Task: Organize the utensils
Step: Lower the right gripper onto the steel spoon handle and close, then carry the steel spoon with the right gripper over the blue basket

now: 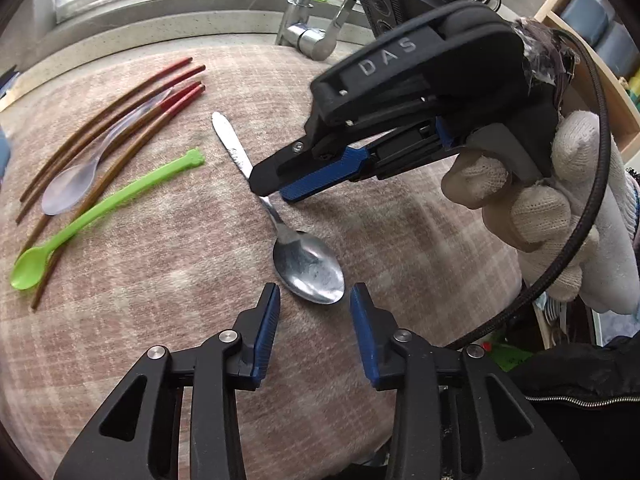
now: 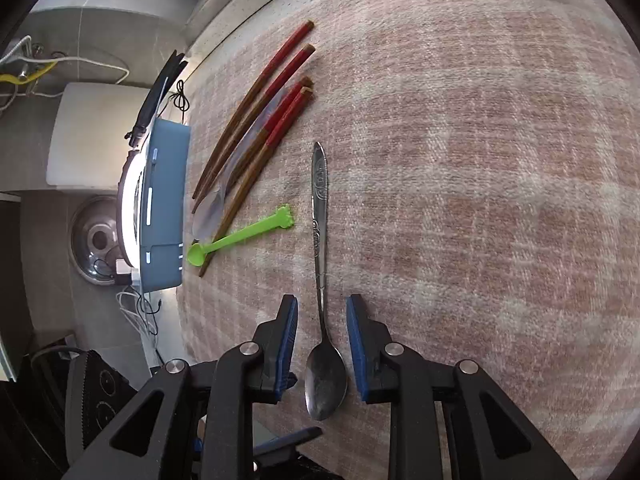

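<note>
While angled down over the metal spoon [image 1: 308,272], left tool [image 1: 315,300] apart, right tool [image 2: 322,312] straddling its handle unclamped.

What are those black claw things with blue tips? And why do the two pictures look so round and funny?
They are grabbers, like big tweezers. A person in white gloves holds one in each hand, and each has a little camera looking along its two fingers. That wide lens bends the picture round.

One picture is from the left grabber. It also shows the right grabber reaching in. The other is from the right grabber's own camera.

On the pinkish checked cloth lie a metal spoon, a green plastic spoon, a clear plastic spoon and brown chopsticks with red ends.

Nothing is held yet. The right grabber's fingers sit either side of the metal spoon's thin neck, not squeezing. The left grabber is open near its bowl.
</note>
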